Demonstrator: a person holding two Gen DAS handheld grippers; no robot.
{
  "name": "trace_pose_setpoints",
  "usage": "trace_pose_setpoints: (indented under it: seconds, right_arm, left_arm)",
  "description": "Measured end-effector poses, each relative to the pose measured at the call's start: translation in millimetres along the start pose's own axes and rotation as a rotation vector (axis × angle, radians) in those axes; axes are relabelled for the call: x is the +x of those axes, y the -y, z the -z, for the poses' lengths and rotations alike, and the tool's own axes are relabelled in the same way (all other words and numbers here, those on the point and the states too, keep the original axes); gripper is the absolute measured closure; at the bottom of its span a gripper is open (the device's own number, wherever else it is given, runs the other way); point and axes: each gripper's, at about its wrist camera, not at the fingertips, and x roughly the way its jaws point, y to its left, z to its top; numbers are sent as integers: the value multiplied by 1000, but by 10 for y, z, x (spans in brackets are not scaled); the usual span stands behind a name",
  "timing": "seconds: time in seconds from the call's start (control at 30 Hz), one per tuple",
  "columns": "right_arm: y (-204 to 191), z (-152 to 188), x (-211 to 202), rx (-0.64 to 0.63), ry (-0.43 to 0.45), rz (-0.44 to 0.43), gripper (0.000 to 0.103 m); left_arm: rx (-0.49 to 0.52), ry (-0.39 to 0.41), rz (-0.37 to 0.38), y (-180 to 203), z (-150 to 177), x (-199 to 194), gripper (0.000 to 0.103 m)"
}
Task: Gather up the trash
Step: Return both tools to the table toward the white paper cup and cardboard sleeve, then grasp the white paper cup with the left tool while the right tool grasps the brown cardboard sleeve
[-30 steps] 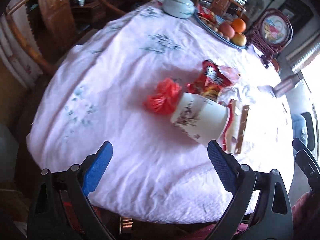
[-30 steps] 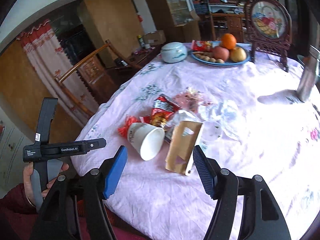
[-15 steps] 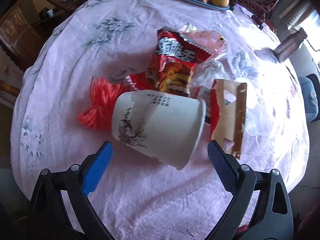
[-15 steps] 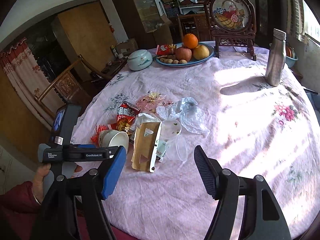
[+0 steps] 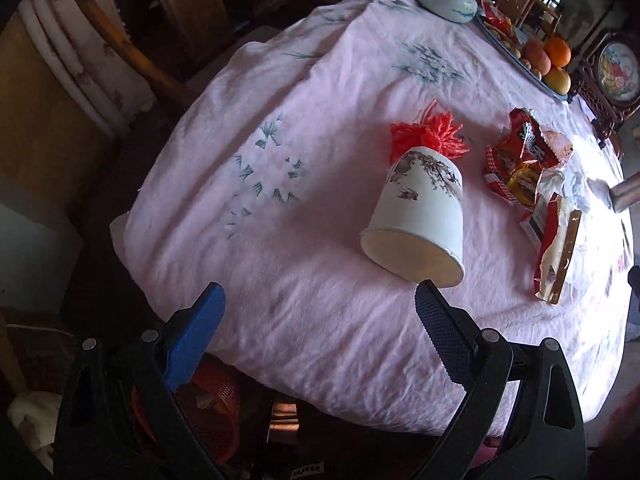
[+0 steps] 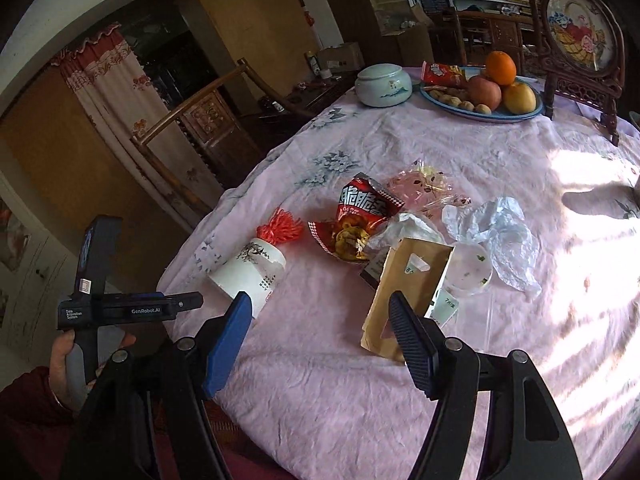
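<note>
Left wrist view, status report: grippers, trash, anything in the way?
Left gripper open, empty, short of the tipped white paper cup. Right gripper open, empty, over the brown paper pouch. Red yarn tassel touching the cup's base.

left tool (image 5: 318,306): jaws wide apart, nothing between them, hovering over the near edge of the desk (image 5: 280,288), aimed down | right tool (image 6: 320,318): jaws wide apart, holding nothing, above the desk's near edge | left hand (image 6: 66,364): gripping its tool's handle, off the desk's edge
</note>
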Motion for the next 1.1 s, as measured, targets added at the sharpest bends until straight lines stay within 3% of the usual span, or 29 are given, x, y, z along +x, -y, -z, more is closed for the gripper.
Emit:
trace_pose_setpoints:
  seconds: [0.2, 0.37, 0.5, 0.57, 0.67, 0.83, 1.1]
  right_arm:
    - [44, 59, -71, 9, 1, 19, 33]
    - [237, 165, -288, 61, 39, 102, 30]
    - [452, 268, -466, 144, 71, 168, 27]
    - [538, 314, -518, 181, 78, 186, 27]
    - [631, 354, -512, 228, 73, 182, 27]
    - [727, 328, -199, 297, -6, 106, 27]
    - [686, 289, 497, 307, -136, 64, 27]
  left_arm:
    - [130, 69, 21, 434, -117, -39, 11]
    - [237, -2, 8, 792, -315, 365, 9]
    - [291, -52, -84, 922, -343, 732, 10]
    - [283, -65, -102, 894, -324, 808, 24]
    - [228, -16, -24, 784, -315, 619, 26]
    - [194, 63, 29, 664, -310, 173, 26]
    - [126, 104, 7, 408, -144, -223, 25]
